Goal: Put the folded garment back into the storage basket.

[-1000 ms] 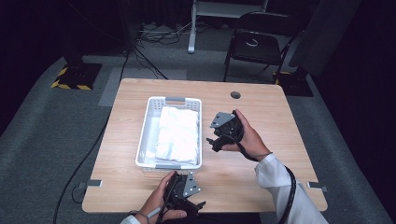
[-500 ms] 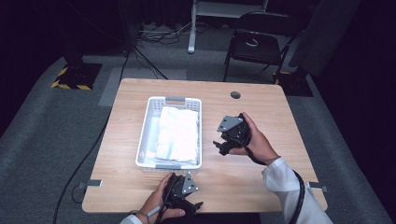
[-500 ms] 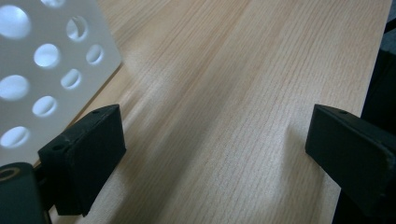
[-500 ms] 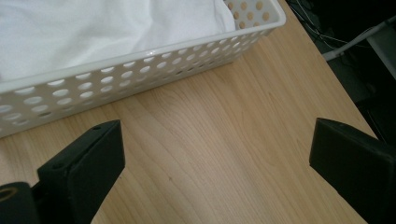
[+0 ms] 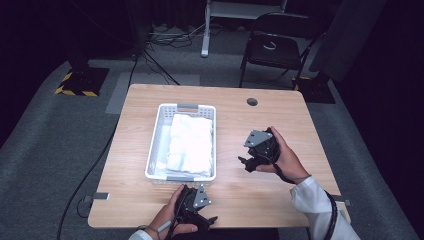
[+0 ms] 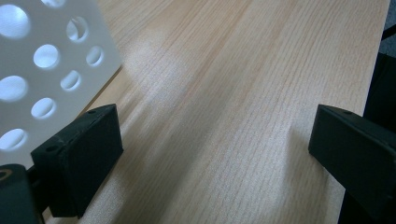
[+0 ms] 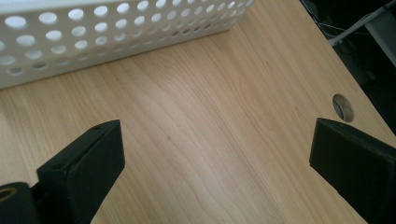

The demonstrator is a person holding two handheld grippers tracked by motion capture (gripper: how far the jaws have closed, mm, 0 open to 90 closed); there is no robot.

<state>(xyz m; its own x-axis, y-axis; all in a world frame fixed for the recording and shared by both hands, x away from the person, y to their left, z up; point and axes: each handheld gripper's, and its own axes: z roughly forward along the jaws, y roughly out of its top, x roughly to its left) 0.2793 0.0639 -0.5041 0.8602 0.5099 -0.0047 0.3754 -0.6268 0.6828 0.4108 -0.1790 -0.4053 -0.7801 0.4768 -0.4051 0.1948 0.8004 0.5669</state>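
On the wooden table [image 5: 230, 195], both claws gape wide and empty, the left claw [image 5: 210, 220] seemingly near the edge.

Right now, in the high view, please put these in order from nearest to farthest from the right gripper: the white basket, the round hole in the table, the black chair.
Measured from the right gripper:
1. White basket, on the table beside the gripper, toward the person's left.
2. Round hole, farther up the table near its far edge.
3. Black chair, on the floor beyond the table.

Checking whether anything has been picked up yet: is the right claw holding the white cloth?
No: the right claw stands open over bare wood, while the folded white cloth lies in the white perforated plastic basket.
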